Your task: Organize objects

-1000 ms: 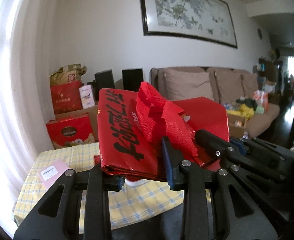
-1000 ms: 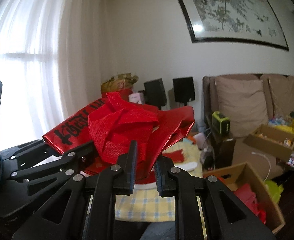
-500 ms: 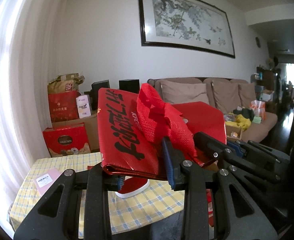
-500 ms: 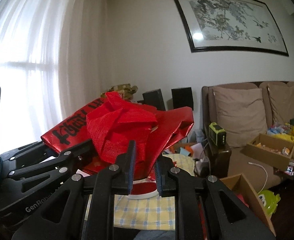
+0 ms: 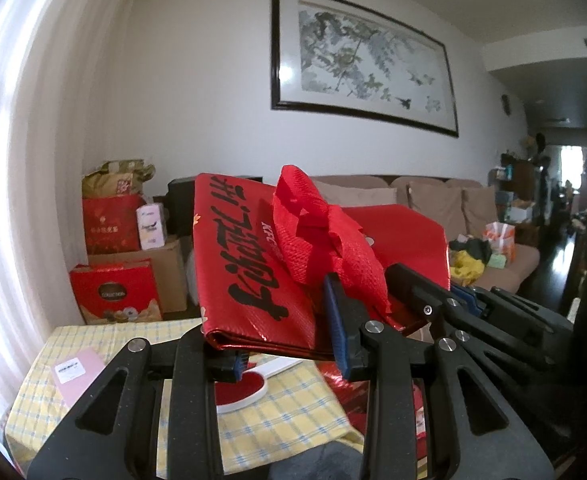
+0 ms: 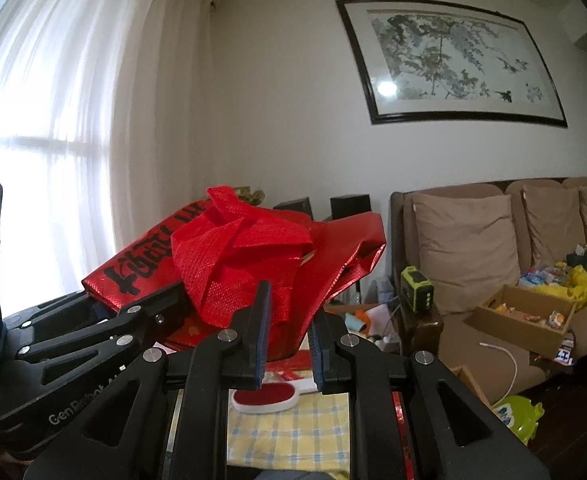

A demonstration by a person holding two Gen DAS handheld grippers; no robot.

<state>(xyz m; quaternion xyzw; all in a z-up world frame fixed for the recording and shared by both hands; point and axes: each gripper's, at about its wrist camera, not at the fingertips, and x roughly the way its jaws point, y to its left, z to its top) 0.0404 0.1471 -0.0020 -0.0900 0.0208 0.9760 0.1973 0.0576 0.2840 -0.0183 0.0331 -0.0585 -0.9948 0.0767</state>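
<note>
Both grippers, left (image 5: 289, 340) and right (image 6: 287, 334), are clamping the red bag (image 5: 253, 272), holding it above the table (image 5: 293, 412). A brush (image 6: 269, 398) is lying on the table beneath the bag.

A white-curtained bright window (image 6: 45, 120), a framed painting (image 6: 453, 64) on the white wall, a brown sofa (image 6: 493, 240).

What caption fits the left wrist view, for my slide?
Both grippers, left gripper and right gripper, hold a folded red bag above the checked table.
</note>
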